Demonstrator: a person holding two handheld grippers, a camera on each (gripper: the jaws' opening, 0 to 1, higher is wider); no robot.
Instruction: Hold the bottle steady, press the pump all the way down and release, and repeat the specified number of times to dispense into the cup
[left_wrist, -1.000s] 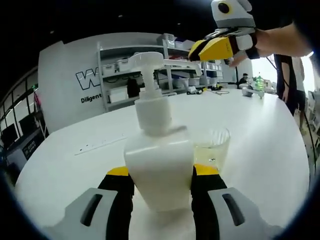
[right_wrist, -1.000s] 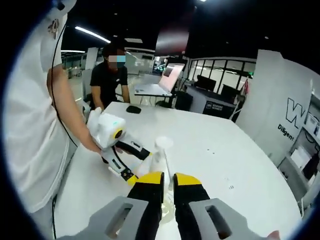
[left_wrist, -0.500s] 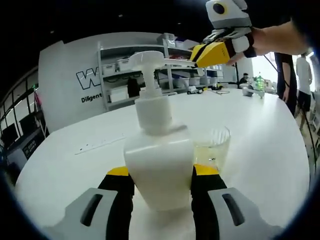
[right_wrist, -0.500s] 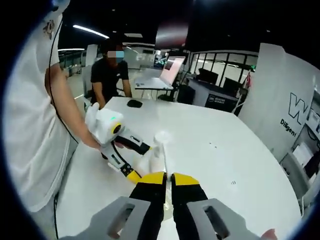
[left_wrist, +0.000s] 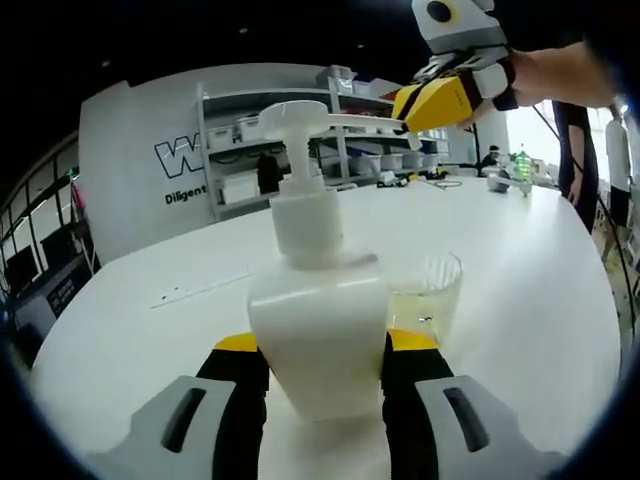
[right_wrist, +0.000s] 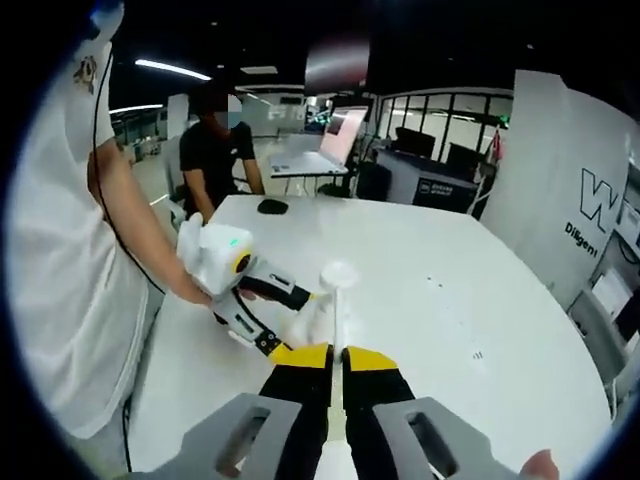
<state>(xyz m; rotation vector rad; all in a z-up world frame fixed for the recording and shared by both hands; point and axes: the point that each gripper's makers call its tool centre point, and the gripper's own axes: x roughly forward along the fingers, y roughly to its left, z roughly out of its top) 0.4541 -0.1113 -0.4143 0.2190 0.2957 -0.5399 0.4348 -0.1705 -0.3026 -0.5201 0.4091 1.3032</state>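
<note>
1. My left gripper (left_wrist: 323, 362) has its jaws closed against the two sides of the bottle (left_wrist: 318, 335), low on the body, and that is all it holds.
2. My right gripper (right_wrist: 333, 362) has its jaws almost together, a thin gap between the yellow tips, with nothing in them. In the left gripper view it hangs at the tip of the spout, above the cup; whether it touches the spout I cannot tell.
3. The bottle stands upright on the table (left_wrist: 520, 300), well in from the edges. Its pump (left_wrist: 293, 118) is fully raised, so I judge a press is not under way.
4. The cup (left_wrist: 424, 300) sits just beside the bottle under the spout, with a little yellowish liquid at the bottom.
5. Risks, as I judge them:
   - My right tips are over the spout end, not the pump head. Pressing there would lever the bottle sideways or slip off.
   - My left grip is low, so a slanted push could tip the bottle into the cup.
   - A short stroke would dispense too little and spoil the count.
</note>
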